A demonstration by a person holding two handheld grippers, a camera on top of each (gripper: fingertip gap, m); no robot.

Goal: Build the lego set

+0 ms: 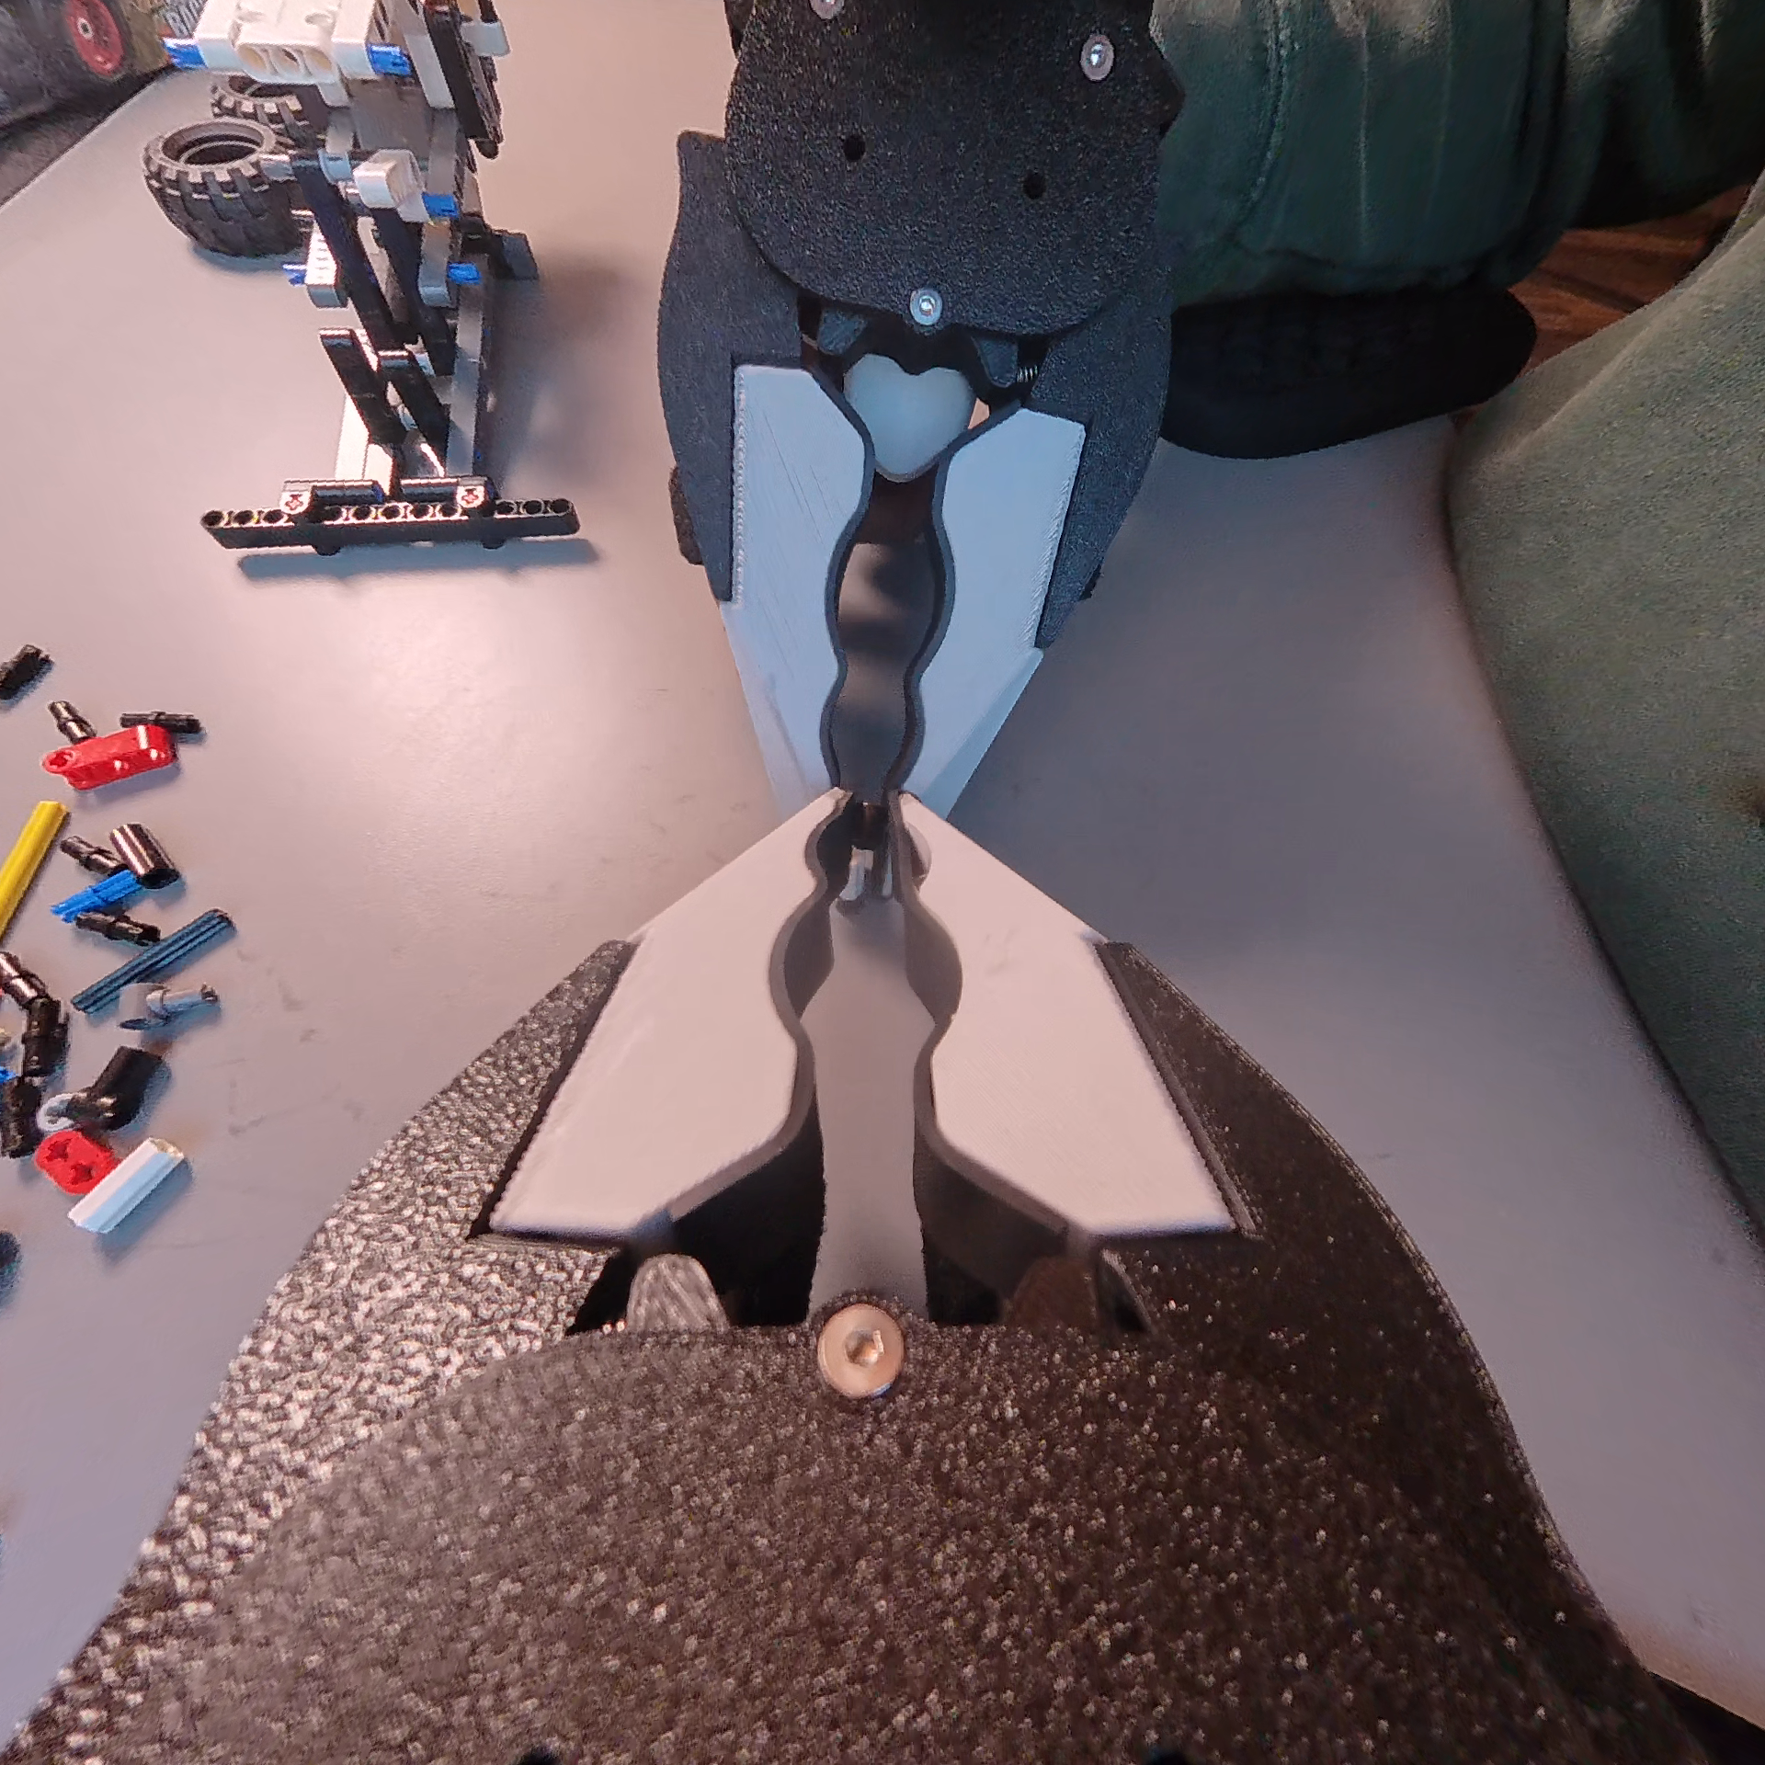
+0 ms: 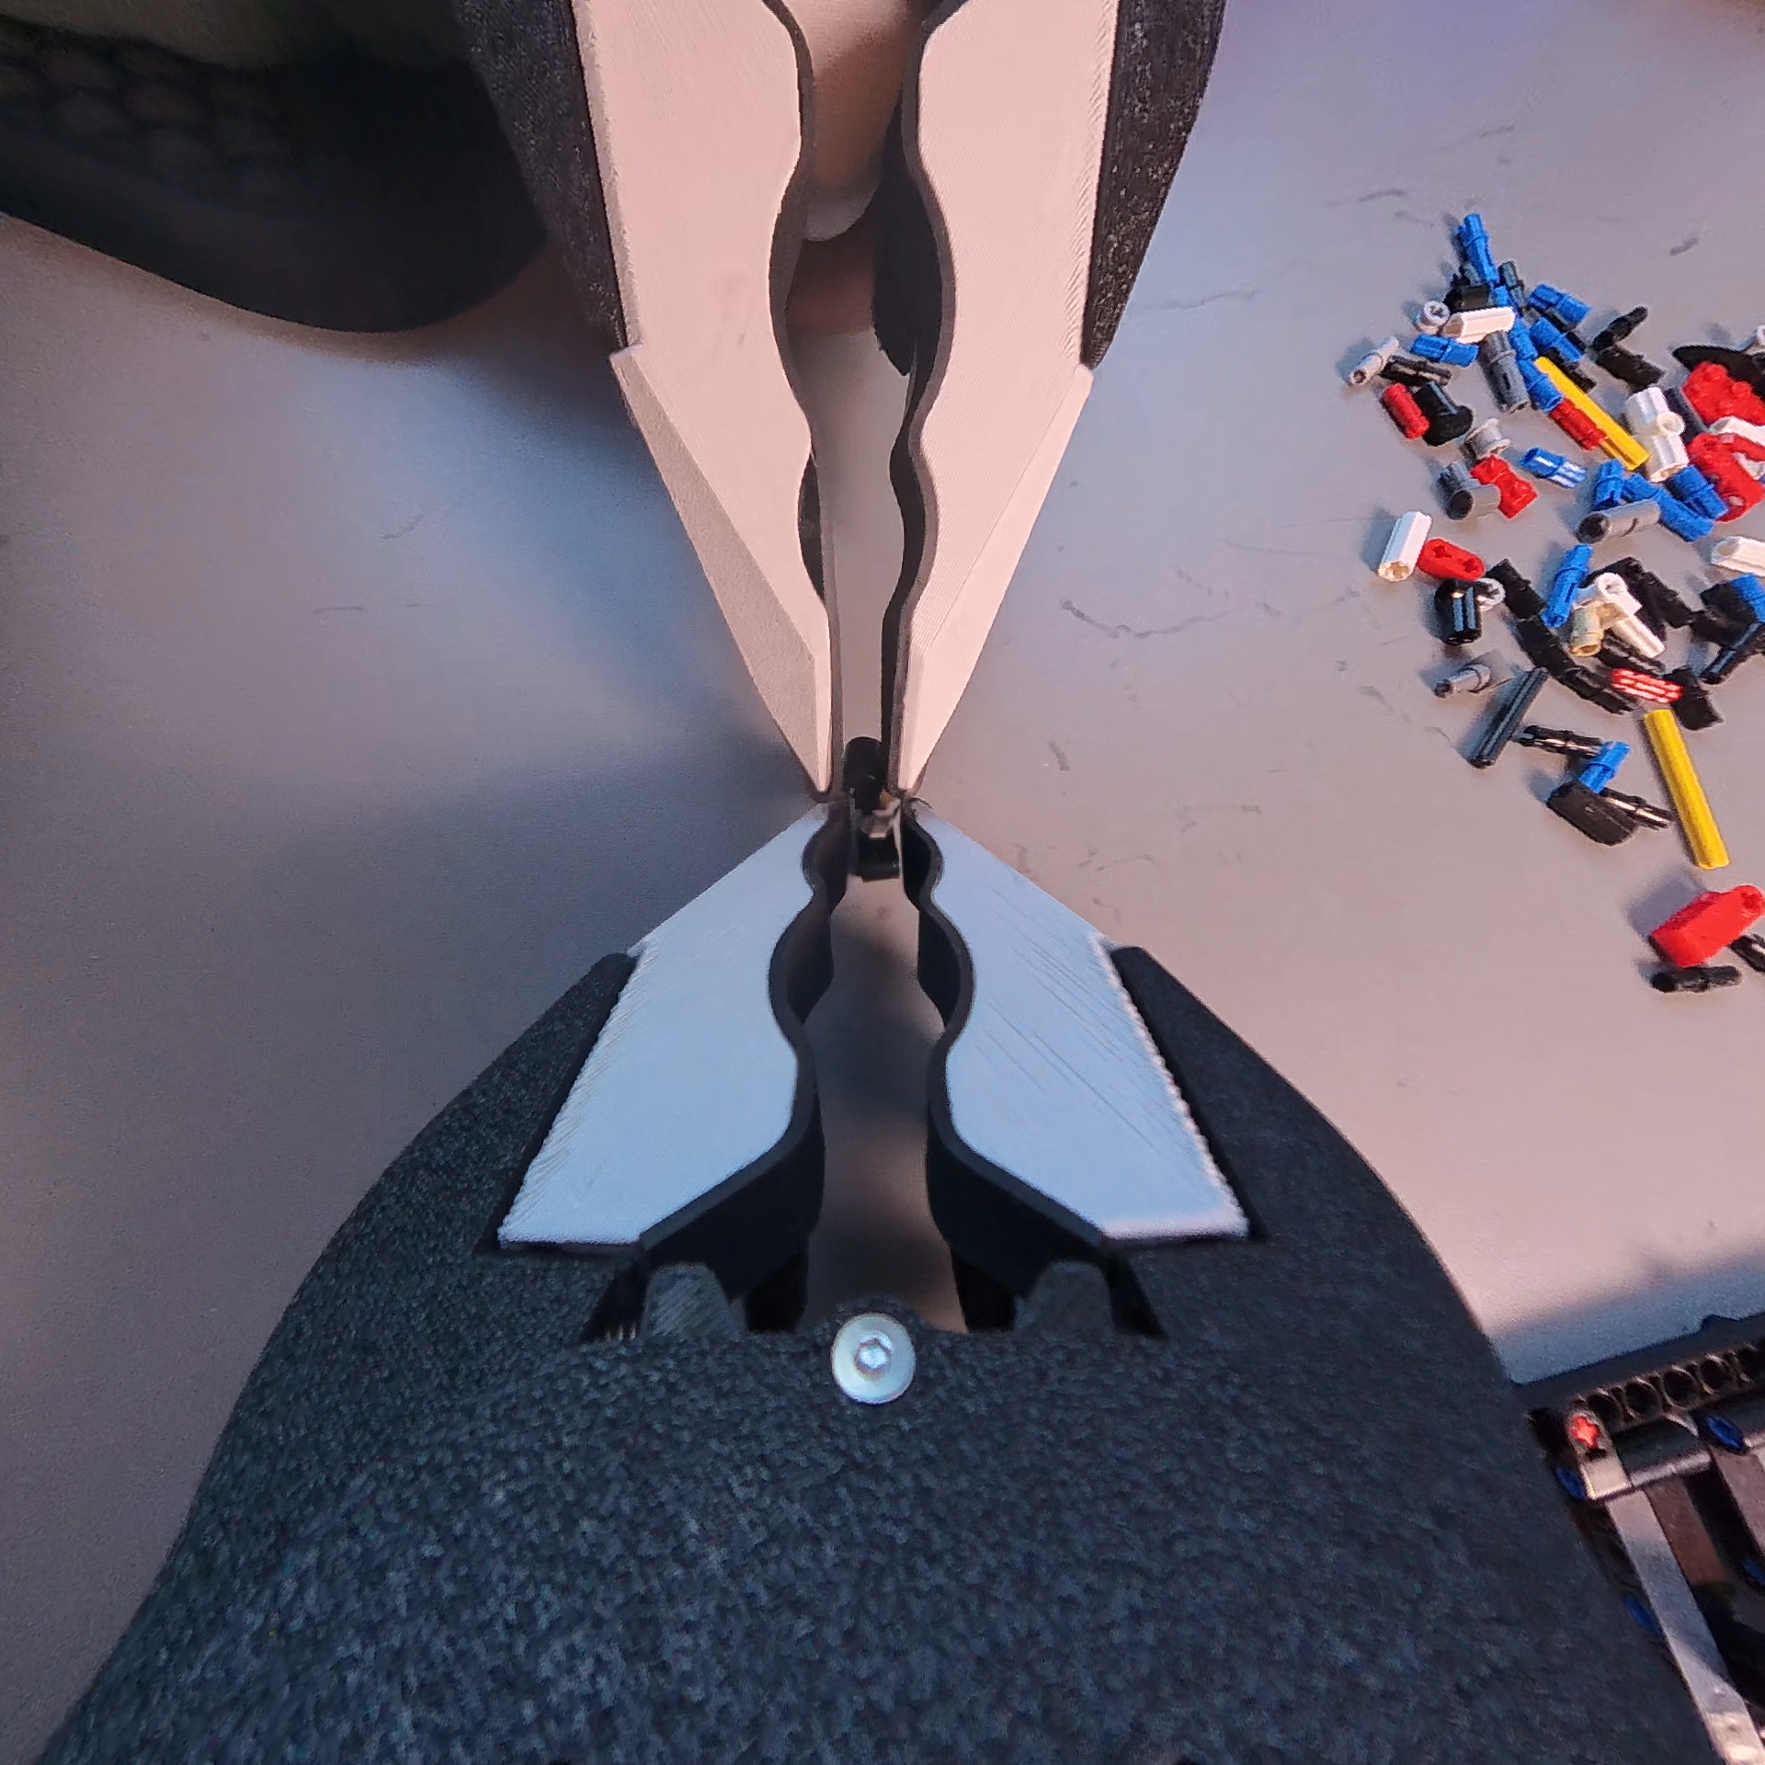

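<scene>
Left tongs (image 1: 864, 840) and right tongs (image 2: 864, 812) tip to tip – both pinched on one small black-and-grey Lego connector (image 2: 871, 821), above grey tabletop (image 2: 382, 669).

Left tool (image 1: 864, 850): body of coarse, grainy black plastic, matt; fingers (image 1: 688, 1051) of pale plastic with fine ridged print lines; one bright metal screw (image 1: 860, 1356). Right tool (image 2: 871, 831): same finish. Tabletop (image 1: 478, 764): smooth, matt grey, lightly scuffed. Loose pieces (image 2: 1605, 516): glossy hard plastic. Tyres (image 1: 215, 186): dull black, knobbly, rubber-like. Green cloth (image 1: 1433, 134): soft, matt weave.
</scene>
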